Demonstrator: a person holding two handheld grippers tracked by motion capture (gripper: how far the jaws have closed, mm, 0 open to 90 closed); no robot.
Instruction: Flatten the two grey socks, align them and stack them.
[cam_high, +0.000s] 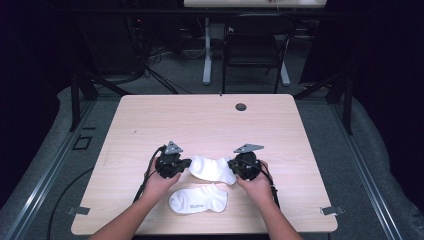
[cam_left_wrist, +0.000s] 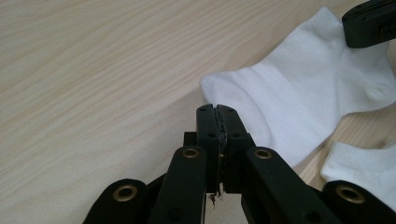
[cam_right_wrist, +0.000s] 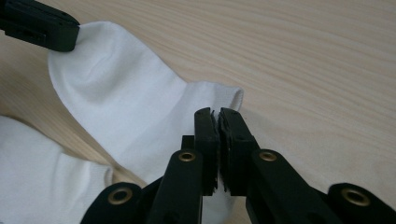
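Note:
A white ankle sock (cam_high: 212, 169) (cam_left_wrist: 303, 93) (cam_right_wrist: 121, 107) stretches between my two grippers on the wooden table (cam_high: 200, 120). My left gripper (cam_high: 186, 164) (cam_left_wrist: 217, 109) is shut on the sock's left end, and its jaws stand together over the fabric edge. On the opposite end my right gripper (cam_high: 231, 165) (cam_right_wrist: 218, 114) is shut, pinching the cuff. A second white sock (cam_high: 197, 200) (cam_left_wrist: 364, 168) (cam_right_wrist: 42, 172) lies flat nearer the front edge, between the person's forearms. Each gripper view shows the other gripper's black jaw at the sock's far end.
A round cable hole (cam_high: 241, 106) sits near the table's far edge. Small metal clips (cam_high: 80, 210) (cam_high: 331, 210) mark the front corners. A black chair (cam_high: 252, 45) and a desk leg stand beyond the table. Cables trail from both grippers off the front.

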